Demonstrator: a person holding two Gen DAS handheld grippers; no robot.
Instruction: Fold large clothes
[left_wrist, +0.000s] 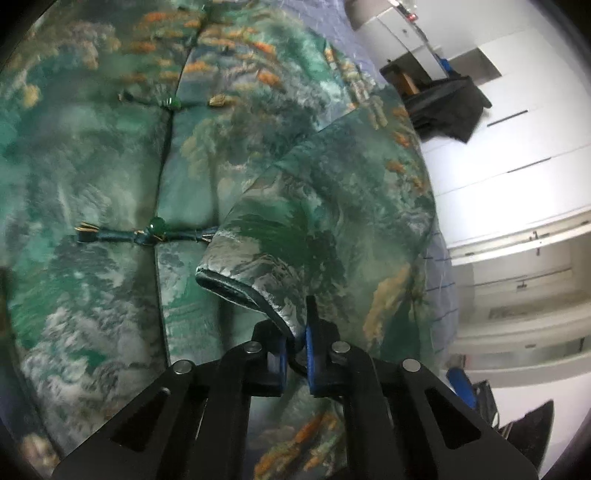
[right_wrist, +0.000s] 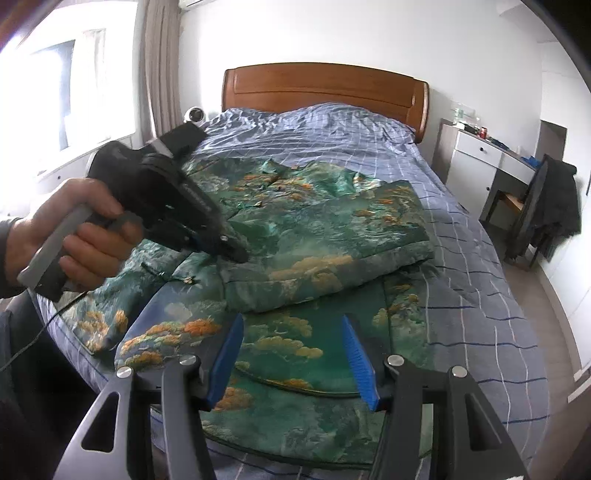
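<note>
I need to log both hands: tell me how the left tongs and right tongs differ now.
The left tongs are shut on the cuff of the green patterned jacket's sleeve; the right tongs stand open and hold nothing. The left tongs touch the sleeve; the right tongs hover above the jacket's hem. Both have blue pads.

This is a bedroom in a home. A bed (right_wrist: 480, 229) with a wooden headboard (right_wrist: 325, 86) and a blue checked cover fills the room. Beside it stands a white nightstand (right_wrist: 476, 162), a curtain (right_wrist: 162, 62) hangs at the window (right_wrist: 66, 92), and white wardrobe doors (left_wrist: 517, 122) line one wall.
</note>
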